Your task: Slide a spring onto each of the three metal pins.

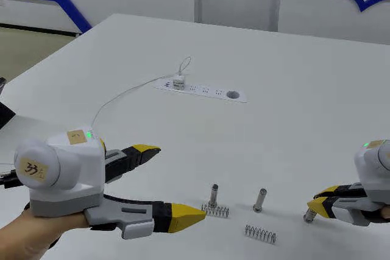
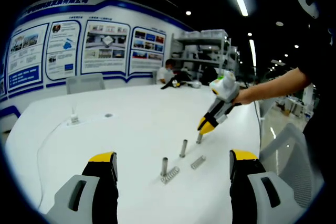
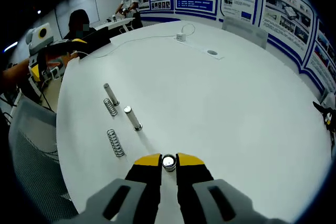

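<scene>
Two metal pins (image 1: 213,195) (image 1: 260,200) stand upright on the white table (image 1: 292,126). One spring (image 1: 215,210) lies at the foot of the left pin, and another spring (image 1: 260,234) lies nearer to me. A third pin (image 1: 310,215) stands at the right with my right gripper (image 1: 317,208) shut on it; its top (image 3: 168,162) sits between the yellow jaws. My left gripper (image 1: 166,182) hovers open, left of the pins, nothing between its jaws. From the left gripper (image 2: 172,156), pins (image 2: 164,166) (image 2: 183,148) and springs (image 2: 170,174) (image 2: 197,162) lie ahead.
A white power strip (image 1: 201,90) with a plugged adapter (image 1: 178,81) and a thin cable lies mid-table, beyond the pins. A grey chair (image 1: 237,7) stands at the far edge. People sit at a far bench (image 2: 173,74).
</scene>
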Demonstrator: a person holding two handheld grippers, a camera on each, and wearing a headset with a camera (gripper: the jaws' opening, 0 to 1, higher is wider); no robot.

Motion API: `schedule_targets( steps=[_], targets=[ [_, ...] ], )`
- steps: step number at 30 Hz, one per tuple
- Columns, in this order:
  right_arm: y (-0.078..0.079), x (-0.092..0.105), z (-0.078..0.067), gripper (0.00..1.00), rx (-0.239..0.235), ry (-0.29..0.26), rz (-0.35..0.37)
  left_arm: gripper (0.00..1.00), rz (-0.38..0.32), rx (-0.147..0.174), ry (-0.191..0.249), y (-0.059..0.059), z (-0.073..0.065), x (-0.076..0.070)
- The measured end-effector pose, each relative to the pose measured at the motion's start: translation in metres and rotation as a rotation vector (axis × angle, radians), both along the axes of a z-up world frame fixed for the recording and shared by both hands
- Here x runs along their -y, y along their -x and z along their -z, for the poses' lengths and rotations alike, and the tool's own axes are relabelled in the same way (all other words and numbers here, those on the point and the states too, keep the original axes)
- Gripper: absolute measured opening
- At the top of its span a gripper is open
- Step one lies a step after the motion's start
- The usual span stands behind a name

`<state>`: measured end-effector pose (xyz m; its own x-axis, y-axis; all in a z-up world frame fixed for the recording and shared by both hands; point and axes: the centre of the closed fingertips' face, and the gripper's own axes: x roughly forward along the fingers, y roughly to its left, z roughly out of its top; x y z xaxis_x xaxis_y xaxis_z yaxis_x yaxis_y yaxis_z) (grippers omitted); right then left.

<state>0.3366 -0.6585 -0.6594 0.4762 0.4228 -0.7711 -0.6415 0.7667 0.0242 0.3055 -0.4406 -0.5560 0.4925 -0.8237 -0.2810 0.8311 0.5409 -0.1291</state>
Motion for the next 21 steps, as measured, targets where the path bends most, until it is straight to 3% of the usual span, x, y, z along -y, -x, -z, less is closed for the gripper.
schedule_targets(
  steps=[21],
  targets=[
    [0.0028,-0.0023,0.0085,0.11,0.002,0.017,-0.01,0.9,0.007,-0.001,0.007,-0.0007,-0.0014,0.0038]
  ],
)
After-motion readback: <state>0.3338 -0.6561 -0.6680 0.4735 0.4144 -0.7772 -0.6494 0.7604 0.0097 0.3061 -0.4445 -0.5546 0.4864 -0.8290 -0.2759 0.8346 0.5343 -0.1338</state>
